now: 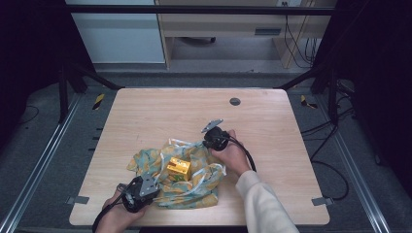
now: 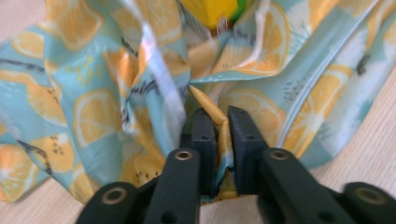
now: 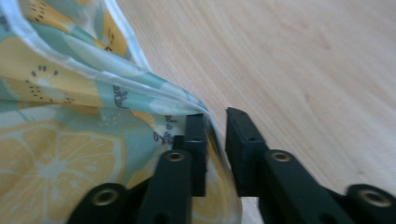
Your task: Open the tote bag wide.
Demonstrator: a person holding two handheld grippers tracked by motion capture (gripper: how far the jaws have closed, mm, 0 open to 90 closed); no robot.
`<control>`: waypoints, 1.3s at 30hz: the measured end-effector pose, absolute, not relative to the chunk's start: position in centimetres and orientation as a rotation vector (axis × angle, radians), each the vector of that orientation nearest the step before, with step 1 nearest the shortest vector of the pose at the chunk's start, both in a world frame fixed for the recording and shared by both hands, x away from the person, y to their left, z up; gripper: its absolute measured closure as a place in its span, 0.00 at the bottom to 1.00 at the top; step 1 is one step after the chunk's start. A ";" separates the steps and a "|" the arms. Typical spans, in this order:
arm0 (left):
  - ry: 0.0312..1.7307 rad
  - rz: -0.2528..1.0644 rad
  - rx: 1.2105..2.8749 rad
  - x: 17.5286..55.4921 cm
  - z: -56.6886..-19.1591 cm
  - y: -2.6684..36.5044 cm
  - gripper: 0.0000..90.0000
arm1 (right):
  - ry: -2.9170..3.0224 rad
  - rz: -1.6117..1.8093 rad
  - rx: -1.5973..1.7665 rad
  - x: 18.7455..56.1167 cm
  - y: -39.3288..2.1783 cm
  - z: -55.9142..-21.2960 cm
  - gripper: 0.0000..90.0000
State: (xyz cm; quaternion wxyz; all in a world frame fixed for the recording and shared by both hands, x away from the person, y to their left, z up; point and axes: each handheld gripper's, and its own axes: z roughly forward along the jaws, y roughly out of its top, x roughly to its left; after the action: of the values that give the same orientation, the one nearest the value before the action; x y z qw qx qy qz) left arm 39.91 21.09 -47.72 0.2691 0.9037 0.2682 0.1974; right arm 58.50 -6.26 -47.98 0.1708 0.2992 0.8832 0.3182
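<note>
A teal cloth point(image 1: 194, 187) printed with lemon slices lies crumpled on the near half of the wooden table point(image 1: 160, 111). A small yellow box point(image 1: 178, 168) sits on its middle. My left gripper point(image 1: 151, 183) is at the cloth's near left corner. In the left gripper view its jaws point(image 2: 222, 116) stand slightly apart with a fold of the cloth point(image 2: 93, 116) between them, and the yellow box point(image 2: 212, 9) shows beyond. My right gripper point(image 1: 210, 141) is at the cloth's far right edge. Its jaws point(image 3: 215, 119) are a little apart, with the cloth's hem point(image 3: 60, 154) lying against one jaw.
A round dark grommet point(image 1: 234, 101) is set in the table's far side. Bare wood stretches behind and to the right of the cloth. Metal rails run along both sides of the table, and desks and cables stand beyond it.
</note>
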 end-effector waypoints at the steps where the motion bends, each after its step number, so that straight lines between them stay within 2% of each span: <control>1: 0.719 0.551 2.415 39.9 -47.5 21.1 0.82 | 2.495 0.913 0.854 58.4 -6.4 -47.6 0.73; 8: 0.724 0.623 2.204 39.8 -45.6 21.0 0.46 | 2.414 1.002 0.810 56.5 -7.1 -44.4 0.35; 14: 0.728 0.583 2.072 39.7 -44.9 21.0 0.28 | 2.379 1.074 0.796 55.0 -8.0 -41.9 0.27; 20: 0.709 0.573 2.027 39.2 -43.9 20.6 0.21 | 2.353 1.114 0.793 53.3 -9.1 -40.2 0.25; 26: 0.796 0.582 1.975 39.9 -42.0 21.2 0.17 | 2.309 1.107 0.830 51.3 -11.5 -39.8 0.22; 33: 0.986 0.708 1.885 42.4 -41.1 25.9 0.14 | 2.240 1.112 0.934 48.3 -16.3 -41.0 0.18; 37: 1.120 0.718 1.823 43.3 -42.8 29.3 0.11 | 2.199 1.106 1.021 46.7 -19.5 -42.8 0.14; 39: 1.162 0.727 1.848 43.4 -44.2 30.3 0.11 | 2.163 1.127 1.077 45.9 -21.0 -43.9 0.11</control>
State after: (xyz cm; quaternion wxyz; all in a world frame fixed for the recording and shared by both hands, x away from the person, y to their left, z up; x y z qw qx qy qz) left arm 43.40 30.29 -44.19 0.4081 0.7333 0.4610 0.2885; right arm 45.87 -21.01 -43.88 0.2355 0.3925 0.7885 0.4107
